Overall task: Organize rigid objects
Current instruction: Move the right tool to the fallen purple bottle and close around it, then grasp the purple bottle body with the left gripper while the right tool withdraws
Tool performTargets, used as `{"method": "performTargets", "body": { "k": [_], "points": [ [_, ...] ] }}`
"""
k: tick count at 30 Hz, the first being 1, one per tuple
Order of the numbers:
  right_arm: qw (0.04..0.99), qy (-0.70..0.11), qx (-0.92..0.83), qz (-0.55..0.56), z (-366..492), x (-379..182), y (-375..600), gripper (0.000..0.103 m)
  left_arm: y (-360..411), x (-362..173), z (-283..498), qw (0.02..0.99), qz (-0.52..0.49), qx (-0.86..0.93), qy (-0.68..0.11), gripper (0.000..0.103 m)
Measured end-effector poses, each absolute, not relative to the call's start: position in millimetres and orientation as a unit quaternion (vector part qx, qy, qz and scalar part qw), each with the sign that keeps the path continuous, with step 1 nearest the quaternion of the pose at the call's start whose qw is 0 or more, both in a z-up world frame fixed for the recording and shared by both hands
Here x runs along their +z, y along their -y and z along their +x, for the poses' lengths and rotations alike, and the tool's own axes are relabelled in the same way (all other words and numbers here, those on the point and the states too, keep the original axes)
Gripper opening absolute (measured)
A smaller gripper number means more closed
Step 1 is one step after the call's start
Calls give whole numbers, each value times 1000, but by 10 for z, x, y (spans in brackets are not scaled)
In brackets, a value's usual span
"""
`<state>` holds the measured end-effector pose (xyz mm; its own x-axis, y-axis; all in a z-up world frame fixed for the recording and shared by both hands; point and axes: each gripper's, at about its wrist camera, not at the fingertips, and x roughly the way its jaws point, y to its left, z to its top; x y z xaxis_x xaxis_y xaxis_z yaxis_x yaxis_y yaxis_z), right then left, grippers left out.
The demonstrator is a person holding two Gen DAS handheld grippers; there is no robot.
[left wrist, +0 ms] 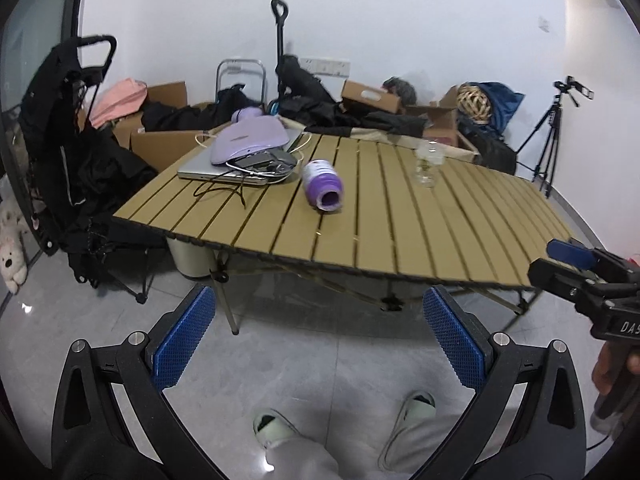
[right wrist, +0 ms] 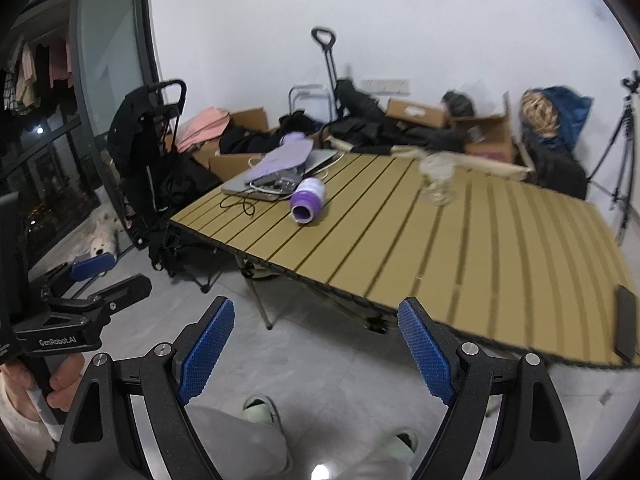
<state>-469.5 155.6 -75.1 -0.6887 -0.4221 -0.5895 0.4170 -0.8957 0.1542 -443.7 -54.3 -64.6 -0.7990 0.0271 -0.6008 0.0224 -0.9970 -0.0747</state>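
nothing sorted yet: both grippers, left gripper (left wrist: 318,336) and right gripper (right wrist: 316,350), hang spread and empty, the purple bottle (left wrist: 322,185) and glass (left wrist: 428,162) untouched ahead on the desk (left wrist: 440,232).

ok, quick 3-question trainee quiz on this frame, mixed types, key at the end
1. True or false: the purple bottle stands upright on the slatted table.
2. Which item on the table is closest to the clear glass? A) purple bottle B) laptop C) dark phone
3. Fill in: the left gripper and the right gripper are both ____, holding nothing.

Key
1. False: it lies on its side, open mouth toward the cameras.
2. A
3. open
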Motion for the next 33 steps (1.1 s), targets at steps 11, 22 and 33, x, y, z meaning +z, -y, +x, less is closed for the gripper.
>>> {"method": "performTargets", "body": {
  "k": [11,22,33],
  "points": [
    [251,6,-905,344,-6548,-1276,-751,88,990,-825,-5620,-31,-330,941,64,103],
    [270,17,-874,403,-7635,-1841,40,71,1237,-989,-6366,-60,-344,936,49,103],
    [357,-85,-841,398,-7197,-1806,-754,69,311,-1117,-7303,121,-384,914,57,92]
  ]
}}
